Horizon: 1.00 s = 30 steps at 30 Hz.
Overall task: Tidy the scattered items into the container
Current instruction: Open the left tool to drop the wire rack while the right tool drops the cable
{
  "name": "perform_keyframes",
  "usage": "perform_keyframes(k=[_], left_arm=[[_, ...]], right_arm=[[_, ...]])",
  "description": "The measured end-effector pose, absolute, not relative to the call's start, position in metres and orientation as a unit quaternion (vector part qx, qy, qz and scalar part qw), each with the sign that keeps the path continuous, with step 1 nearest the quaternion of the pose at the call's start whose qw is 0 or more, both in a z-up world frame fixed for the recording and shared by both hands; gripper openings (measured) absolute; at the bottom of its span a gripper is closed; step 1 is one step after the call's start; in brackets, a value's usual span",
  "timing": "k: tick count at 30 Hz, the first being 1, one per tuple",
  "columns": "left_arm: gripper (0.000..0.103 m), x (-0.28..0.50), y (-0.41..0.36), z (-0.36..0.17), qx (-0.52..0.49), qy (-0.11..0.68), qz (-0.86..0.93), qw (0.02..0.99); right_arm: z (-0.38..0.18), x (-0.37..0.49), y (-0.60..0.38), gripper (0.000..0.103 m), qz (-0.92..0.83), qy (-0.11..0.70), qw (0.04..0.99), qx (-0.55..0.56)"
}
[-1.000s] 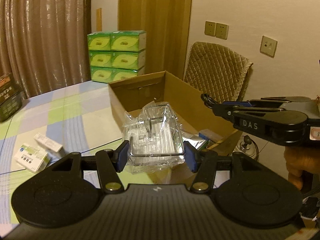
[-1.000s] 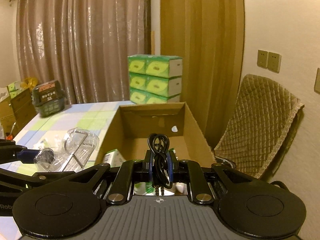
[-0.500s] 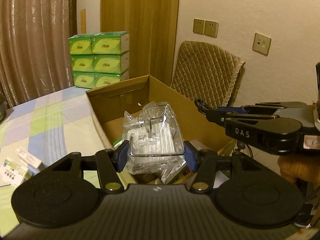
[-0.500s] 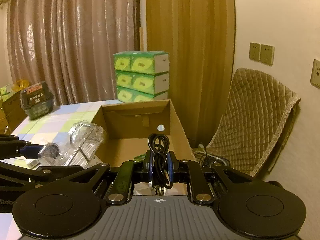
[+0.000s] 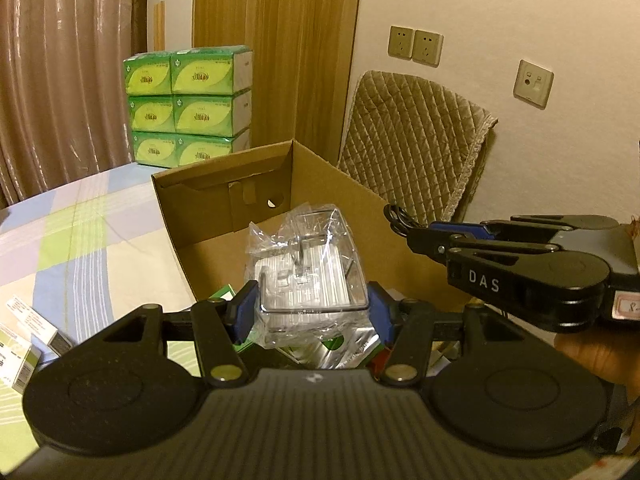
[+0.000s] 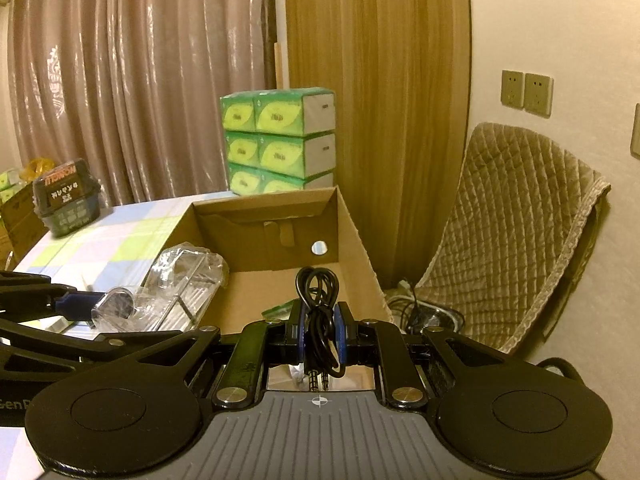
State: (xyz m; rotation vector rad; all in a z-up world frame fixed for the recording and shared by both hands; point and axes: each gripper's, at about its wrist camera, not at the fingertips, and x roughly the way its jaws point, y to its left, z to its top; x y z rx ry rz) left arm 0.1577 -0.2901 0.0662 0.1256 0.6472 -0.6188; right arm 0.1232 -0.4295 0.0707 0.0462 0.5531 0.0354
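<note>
While the cardboard box is sitting open straight ahead of both tools, you are carrying 2 items above its near end. Your left gripper is clamping the clear plastic-wrapped case across its short side, so its long axis is running forward along the box. Your right gripper is pinching the coiled black cable tightly, loop up and plugs down. Both are hanging over the box's opening, the right one nearer its right wall, so each release looks like a short drop. A few small cartons are waiting on the table to your left.
</note>
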Motion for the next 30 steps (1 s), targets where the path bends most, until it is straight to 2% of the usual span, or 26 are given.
perform_keyframes(k=[10, 14, 26, 28, 29, 30], left_arm=[[0.052, 0.167, -0.294, 0.061, 0.053, 0.319, -0.298, 0.898], [0.062, 0.168, -0.291, 0.064, 0.05, 0.309, -0.292, 0.904], [0.062, 0.156, -0.248, 0.063, 0.026, 0.306, -0.259, 0.916], [0.062, 0.154, -0.243, 0.063, 0.023, 0.305, -0.254, 0.918], [0.062, 0.153, -0.24, 0.063, 0.022, 0.306, -0.252, 0.918], [0.062, 0.152, -0.237, 0.063, 0.021, 0.306, -0.25, 0.918]], right_arm=[[0.069, 0.127, -0.431, 0.012, 0.015, 0.274, 0.961, 0.022], [0.068, 0.127, -0.431, 0.012, 0.014, 0.274, 0.961, 0.023], [0.068, 0.129, -0.415, 0.013, 0.053, 0.283, 0.957, 0.021], [0.068, 0.129, -0.41, 0.036, 0.056, 0.284, 0.957, 0.014], [0.068, 0.127, -0.409, 0.059, 0.056, 0.281, 0.958, 0.015], [0.068, 0.125, -0.409, 0.062, 0.055, 0.278, 0.959, 0.019]])
